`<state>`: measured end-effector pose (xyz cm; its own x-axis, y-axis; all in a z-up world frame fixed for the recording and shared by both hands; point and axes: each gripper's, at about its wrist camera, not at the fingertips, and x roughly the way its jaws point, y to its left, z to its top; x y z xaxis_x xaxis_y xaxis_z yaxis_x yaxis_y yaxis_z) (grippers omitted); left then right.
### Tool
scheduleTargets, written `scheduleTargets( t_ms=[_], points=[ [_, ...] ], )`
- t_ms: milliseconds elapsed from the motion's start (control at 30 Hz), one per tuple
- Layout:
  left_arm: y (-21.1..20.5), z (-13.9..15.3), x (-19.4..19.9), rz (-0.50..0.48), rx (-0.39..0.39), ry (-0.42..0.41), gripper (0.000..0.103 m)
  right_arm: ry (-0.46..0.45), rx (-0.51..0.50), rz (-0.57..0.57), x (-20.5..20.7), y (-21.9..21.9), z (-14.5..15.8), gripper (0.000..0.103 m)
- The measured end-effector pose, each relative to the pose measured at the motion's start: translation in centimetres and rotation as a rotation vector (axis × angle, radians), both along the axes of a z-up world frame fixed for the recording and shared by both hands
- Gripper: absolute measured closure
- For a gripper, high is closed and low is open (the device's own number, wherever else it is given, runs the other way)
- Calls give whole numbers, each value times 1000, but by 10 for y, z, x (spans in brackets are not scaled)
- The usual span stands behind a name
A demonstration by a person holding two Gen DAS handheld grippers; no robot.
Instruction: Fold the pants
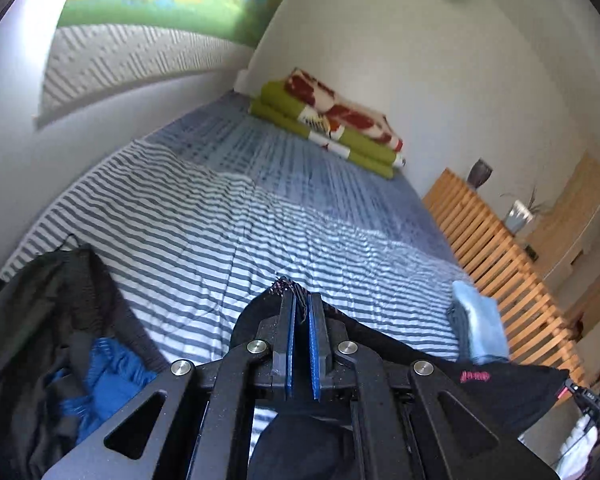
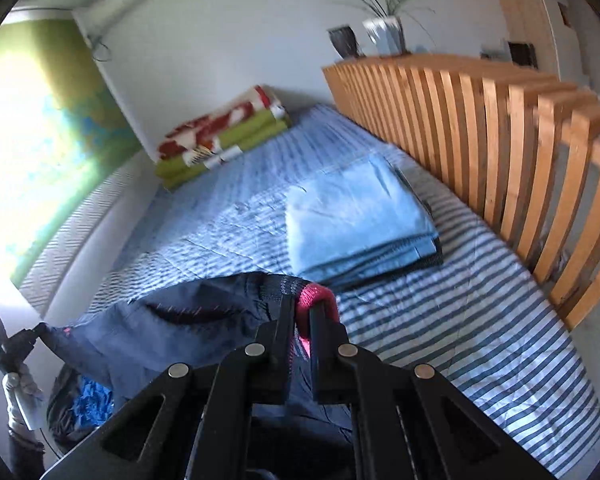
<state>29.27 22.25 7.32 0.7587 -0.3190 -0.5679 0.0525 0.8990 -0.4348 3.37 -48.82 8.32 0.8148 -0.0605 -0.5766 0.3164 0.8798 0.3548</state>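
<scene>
Each black gripper (image 1: 302, 308) has silver screws; the left has blue pads (image 1: 314, 344).

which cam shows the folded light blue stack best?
Right wrist: the folded light blue fabric stack lies fully visible on the striped bedspread beside the wooden slatted rail. Left wrist catches only a blurred edge.

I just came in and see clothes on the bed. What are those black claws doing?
A person is holding a claw in each hand. The left claw and the right claw are both shut on a pair of dark pants, holding them stretched above the striped bed. The pants are not folded yet. A folded light blue pile already lies nearby.
</scene>
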Motion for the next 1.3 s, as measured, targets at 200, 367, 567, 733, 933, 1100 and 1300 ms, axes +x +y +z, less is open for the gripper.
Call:
scheduleTargets(
  t_ms=[200,367,567,733,933,1100,1300],
  points=[
    [-2,-7,21,21,31,84,97,15,-22,-15,23,1,4,97],
    [-33,-67,110,77,130,242,86,223,-118,-98,113,-25,-49,90],
    [-47,-90,116,40,142,256,84,363,-122,-67,144,-29,-94,87],
    [-48,-92,74,-19,161,255,75,350,-83,-13,121,-18,-92,86],
    [-44,-132,-5,-88,164,350,48,324,-55,68,54,20,-85,70],
    [-53,-182,-45,-146,132,452,37,346,-91,116,-6,62,-92,59],
    [-69,-215,-68,-177,121,500,31,375,-97,111,-56,83,-114,47]
  ],
)
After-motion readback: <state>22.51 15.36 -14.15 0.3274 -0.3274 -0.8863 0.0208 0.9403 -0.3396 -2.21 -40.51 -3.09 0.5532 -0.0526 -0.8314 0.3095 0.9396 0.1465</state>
